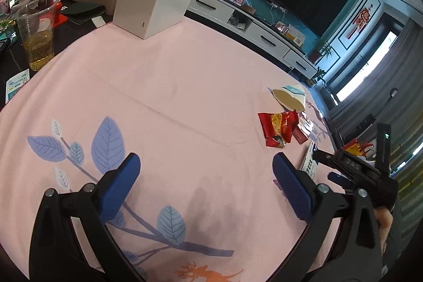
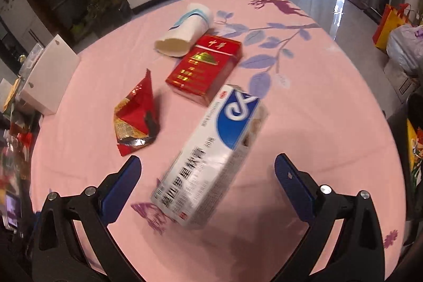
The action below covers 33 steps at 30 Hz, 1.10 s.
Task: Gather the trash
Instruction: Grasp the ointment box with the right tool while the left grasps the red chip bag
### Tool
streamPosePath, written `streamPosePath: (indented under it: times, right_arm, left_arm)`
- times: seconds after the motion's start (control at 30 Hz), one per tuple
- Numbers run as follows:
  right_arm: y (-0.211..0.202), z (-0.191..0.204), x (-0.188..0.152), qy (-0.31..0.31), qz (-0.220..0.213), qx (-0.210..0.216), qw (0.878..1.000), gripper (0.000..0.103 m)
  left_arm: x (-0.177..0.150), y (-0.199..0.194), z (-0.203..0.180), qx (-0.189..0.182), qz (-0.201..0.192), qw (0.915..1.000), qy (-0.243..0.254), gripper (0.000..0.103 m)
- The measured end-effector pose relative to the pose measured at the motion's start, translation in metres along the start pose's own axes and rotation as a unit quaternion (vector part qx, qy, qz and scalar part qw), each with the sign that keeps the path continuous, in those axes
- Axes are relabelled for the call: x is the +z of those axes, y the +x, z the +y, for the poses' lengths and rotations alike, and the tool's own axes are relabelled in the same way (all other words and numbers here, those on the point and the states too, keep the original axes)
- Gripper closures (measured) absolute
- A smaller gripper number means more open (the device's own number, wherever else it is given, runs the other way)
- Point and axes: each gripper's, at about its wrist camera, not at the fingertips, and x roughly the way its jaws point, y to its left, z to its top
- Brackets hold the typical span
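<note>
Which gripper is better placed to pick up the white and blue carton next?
Right gripper: open, the carton lies between its fingers. Left gripper, also open, faces bare tablecloth.

My right view smears the white-blue box [image 2: 211, 157]; its print is unreadable. My left view hides most of it behind my right gripper [image 1: 341, 171].

Bright daylight from a window [image 1: 370, 70] glares off the floor [image 2: 341, 9]. The white box [image 2: 208, 157] is motion-blurred (print unreadable). Fisheye edges curve and darken into black corners.
</note>
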Motion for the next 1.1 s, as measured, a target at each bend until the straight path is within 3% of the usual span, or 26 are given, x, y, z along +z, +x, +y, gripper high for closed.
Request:
streamPosePath:
  times: [0.2,0.27,0.3,0.37,0.53,0.77,0.83,0.97,1.1]
  right_arm:
    - [0.011,0.020,0.001,-0.034,-0.015,-0.058,0.998,0.014]
    - [0.015,0.018,0.000,-0.041,-0.011,-0.073,0.996,0.021]
    - [0.016,0.017,0.000,-0.040,-0.008,-0.072,0.997,0.023]
    - [0.018,0.012,-0.002,-0.036,-0.001,-0.067,0.997,0.037]
    - [0.011,-0.002,-0.004,-0.040,-0.004,-0.050,0.998,0.052]
    - [-0.029,-0.046,0.002,-0.026,-0.013,-0.010,1.000,0.054]
    - [-0.044,-0.060,0.002,-0.024,-0.028,-0.009,0.999,0.054]
    - [-0.068,-0.093,0.005,0.004,-0.074,-0.009,0.997,0.054]
    - [-0.073,-0.123,0.016,0.043,-0.076,0.010,0.996,0.054]
  left_arm:
    - [0.002,0.003,0.004,-0.008,0.006,0.9999,-0.012,0.003]
    - [0.003,0.005,0.005,-0.016,0.011,0.9997,-0.016,0.003]
    - [0.003,0.006,0.005,-0.019,0.014,0.9996,-0.018,0.003]
    - [0.003,0.009,0.003,-0.024,0.020,0.9993,-0.020,0.003]
    - [0.008,0.021,-0.011,-0.045,0.044,0.9976,-0.027,0.003]
    - [0.024,0.060,-0.070,-0.058,0.070,0.9958,-0.006,0.003]
    - [0.028,0.084,-0.091,-0.062,0.093,0.9937,-0.004,0.003]
    - [0.030,0.124,-0.127,-0.031,0.107,0.9936,0.022,0.003]
    - [0.029,0.156,-0.146,0.018,0.112,0.9924,0.047,0.003]
